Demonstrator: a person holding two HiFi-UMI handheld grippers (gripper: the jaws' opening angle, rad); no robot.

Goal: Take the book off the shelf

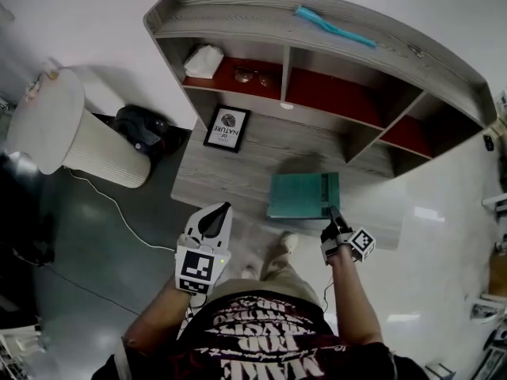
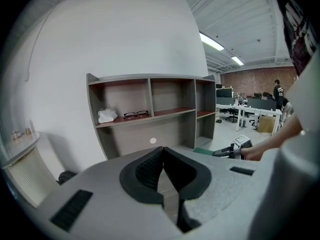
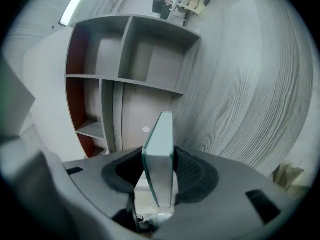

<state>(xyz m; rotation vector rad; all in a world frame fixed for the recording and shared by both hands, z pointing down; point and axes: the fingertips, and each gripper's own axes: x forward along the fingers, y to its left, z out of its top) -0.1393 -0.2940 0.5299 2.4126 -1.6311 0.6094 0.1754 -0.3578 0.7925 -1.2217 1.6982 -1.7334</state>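
Note:
A green book hangs flat just above the grey desk top in front of the shelf unit. My right gripper is shut on the book's near right edge. In the right gripper view the book stands edge-on between the two dark pads. My left gripper hovers at the desk's front left, shut with nothing in it; its pads meet in the left gripper view. From there the book and the right gripper show at the right.
The shelf holds a white cloth and glasses; a teal object lies on its top. A framed picture leans on the desk at the back left. A white ribbed bin and a black bag stand left of the desk.

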